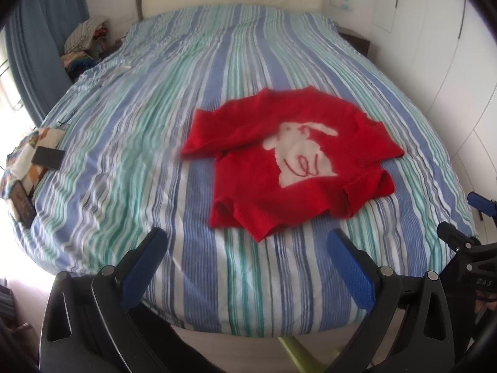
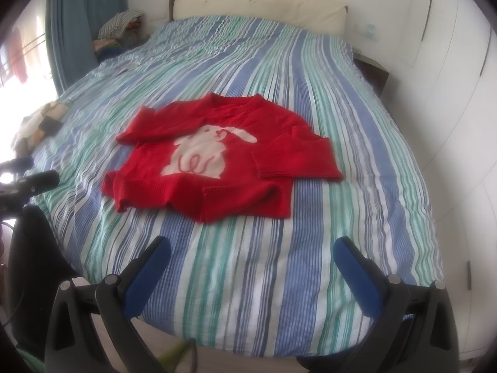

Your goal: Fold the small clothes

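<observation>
Red knitted child's sweater with a white rabbit on its front (image 1: 289, 158) lies face up on the blue, green and white striped bed cover (image 1: 174, 130), near the foot of the bed, both sleeves already crossed in over the body and the ribbed hem toward the cameras. From left to right: a patchwork cloth carrying a dark flat object (image 1: 46, 157) sits at the bed's left edge, well apart from the garment; the left claw (image 1: 245, 248) hovers above the near edge of the cover with its blue-padded fingers spread wide and nothing between them; the right claw (image 2: 253, 258) does the same beside it, fingers apart and empty. Judging by the tucked sleeves, the side folds look done and the lengthwise fold is the step in hand. The next move calls for each claw to take one hem corner and carry it up toward the collar, pinching only the knit and not the wrinkled cover beneath. A heap of clothes (image 1: 88, 35) by the blue curtain (image 1: 40, 31) lies far off; nothing blocks the approach.
</observation>
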Available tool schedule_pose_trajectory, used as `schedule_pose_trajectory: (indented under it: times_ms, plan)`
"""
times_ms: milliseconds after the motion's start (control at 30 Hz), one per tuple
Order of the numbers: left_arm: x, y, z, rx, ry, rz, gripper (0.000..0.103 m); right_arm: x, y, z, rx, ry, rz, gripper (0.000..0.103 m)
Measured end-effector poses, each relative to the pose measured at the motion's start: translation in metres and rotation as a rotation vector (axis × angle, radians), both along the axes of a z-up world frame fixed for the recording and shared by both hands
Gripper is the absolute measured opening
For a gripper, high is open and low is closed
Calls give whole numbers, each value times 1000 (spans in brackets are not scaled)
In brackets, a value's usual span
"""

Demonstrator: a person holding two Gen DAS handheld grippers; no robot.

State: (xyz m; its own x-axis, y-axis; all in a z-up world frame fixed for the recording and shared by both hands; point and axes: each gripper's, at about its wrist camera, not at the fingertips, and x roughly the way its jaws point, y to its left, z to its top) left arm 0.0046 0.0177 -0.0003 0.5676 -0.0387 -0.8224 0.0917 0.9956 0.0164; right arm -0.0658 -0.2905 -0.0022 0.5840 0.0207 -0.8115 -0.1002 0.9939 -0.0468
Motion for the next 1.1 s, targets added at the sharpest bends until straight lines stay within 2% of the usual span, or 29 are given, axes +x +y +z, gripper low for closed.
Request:
schedule_pose_trajectory:
  times_ms: [1100]
  plan:
    - [0,0,1,5,-3,2,102,0,3,2,4,-1,4,103]
